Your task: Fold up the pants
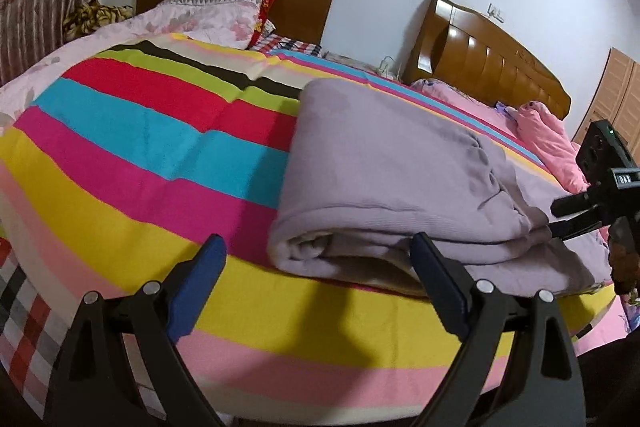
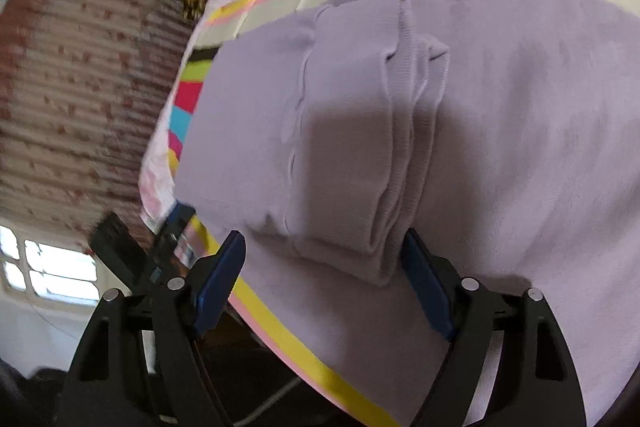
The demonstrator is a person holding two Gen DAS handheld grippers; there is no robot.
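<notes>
In the left wrist view, the pants (image 1: pixel 384 163) are seen lying folded into a thick lilac bundle on the striped bedspread (image 1: pixel 132 131) of the bed, close to its near edge. The left hand-held gripper (image 1: pixel 316 255) is held wide open with nothing between its pads; its right finger stands just in front of the bundle's rolled near end, the left finger over bare bedspread. If it were closed from this offset, only the outer lip of the roll would probably be caught, and the layers could be pulled apart. At the right edge of this view the right hand-held gripper (image 1: pixel 560 215) is seen reaching into the far side of the bundle.

In the right wrist view, the folded stack of the pants (image 2: pixel 352 131) is seen lying on a wider spread of the same lilac cloth, with the ribbed cuffs at its far end. The right hand-held gripper (image 2: pixel 324 255) is set astride the near end of the stack, its jaws part open, and the pads are not seen pressing the cloth. No firm hold is judged to exist yet. Should it be lifted early, the upper layers could slide off; should it bite too deep, the cloth beneath might be dragged along. As the stack lies near the bed's edge, an uneven pull from one side could tip it over.
</notes>
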